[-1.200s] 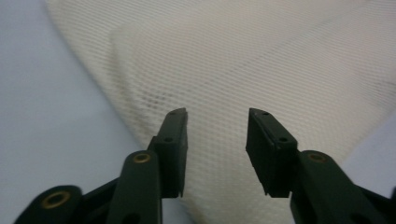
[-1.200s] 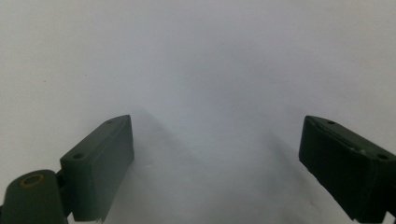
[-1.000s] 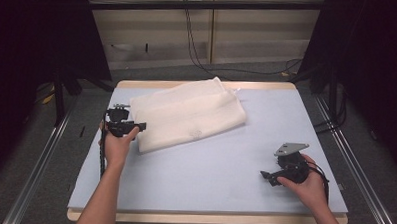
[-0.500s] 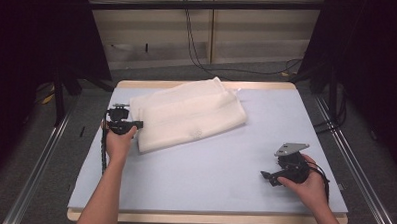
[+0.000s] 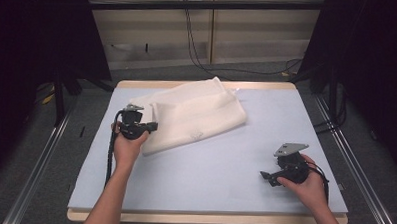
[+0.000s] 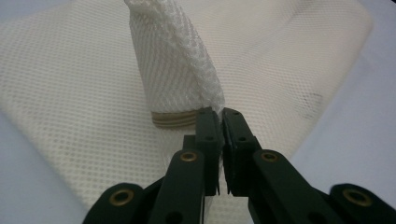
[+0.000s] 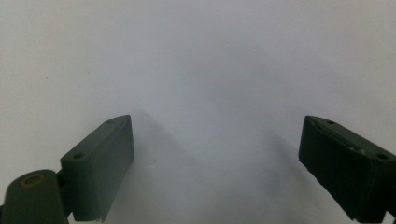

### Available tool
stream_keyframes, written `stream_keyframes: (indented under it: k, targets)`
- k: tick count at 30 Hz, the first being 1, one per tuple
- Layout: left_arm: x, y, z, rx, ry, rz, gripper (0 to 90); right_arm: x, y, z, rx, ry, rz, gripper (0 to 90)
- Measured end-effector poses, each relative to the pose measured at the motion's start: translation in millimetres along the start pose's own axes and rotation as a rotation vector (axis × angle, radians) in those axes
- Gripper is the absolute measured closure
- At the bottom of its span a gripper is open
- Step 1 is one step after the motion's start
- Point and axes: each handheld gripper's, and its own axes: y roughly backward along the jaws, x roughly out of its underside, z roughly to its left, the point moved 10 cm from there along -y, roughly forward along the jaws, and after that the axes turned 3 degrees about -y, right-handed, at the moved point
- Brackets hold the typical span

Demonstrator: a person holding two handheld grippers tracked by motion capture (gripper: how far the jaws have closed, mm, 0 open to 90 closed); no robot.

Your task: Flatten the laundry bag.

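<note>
Cream-white mesh fabric bag [image 5: 194, 118], folded flat, lies on the far-left part of the pale blue table top [image 5: 244, 163]. A corner with a tan trim band [image 6: 173, 118] is pinched up and clamped in the left gripper [image 6: 220, 122], jaws together on it. Against half a second ago, bag and left hand barely shifted. Right gripper [image 5: 270, 177], near the front right edge, stays put, jaws wide apart over bare table.

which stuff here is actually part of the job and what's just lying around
In use:
- white mesh bag, a corner pinched and lifted
- left tool, shut on that corner
- right tool, open over bare table

Lying about:
- cables on the floor behind the table
</note>
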Motion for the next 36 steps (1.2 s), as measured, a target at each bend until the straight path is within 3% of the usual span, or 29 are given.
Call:
stream_keyframes:
  k: [1,5,6,8,15,20,25,30,32,36]
  targets:
    - [-1.2,-0.4,-5.0,0.006,0.008,-0.012,86.2,-0.3,0.0,0.1,0.0,-0.002,-0.001,10.1]
    - [0.9,1.5,-21.9,0.047,-0.032,-0.017,86.2,-1.0,-0.8,2.1,-0.013,0.003,-0.005,10.1]
    - [1.2,0.3,-27.9,0.049,-0.022,-0.035,86.2,-1.1,-1.0,2.4,-0.012,0.002,-0.005,10.1]
    - [6.1,0.3,-33.5,0.063,-0.059,-0.022,86.2,-1.4,-1.2,2.9,-0.013,0.003,-0.005,10.1]
    - [22.1,-4.6,-55.0,0.111,-0.088,-0.014,86.2,-2.2,-1.4,4.5,0.002,0.003,-0.002,9.9]
    - [34.3,-6.9,-63.0,0.154,-0.089,0.015,86.1,-3.0,-2.0,5.9,-0.005,0.005,-0.005,9.9]
    - [42.6,-7.0,-67.4,0.167,-0.098,0.029,86.1,-4.1,-2.9,7.1,-0.004,0.007,-0.006,9.3]
    - [49.8,-6.4,-73.9,0.169,-0.131,0.052,86.1,-7.7,-1.3,9.1,-0.015,-0.017,-0.016,9.3]
    - [54.1,-5.6,-77.5,0.174,-0.159,0.069,86.1,-12.6,-0.6,10.1,-0.013,-0.012,-0.032,9.3]
    - [60.2,-3.6,-81.4,0.186,-0.175,0.083,86.1,-25.1,-1.7,17.4,-0.02,-0.009,-0.045,9.4]
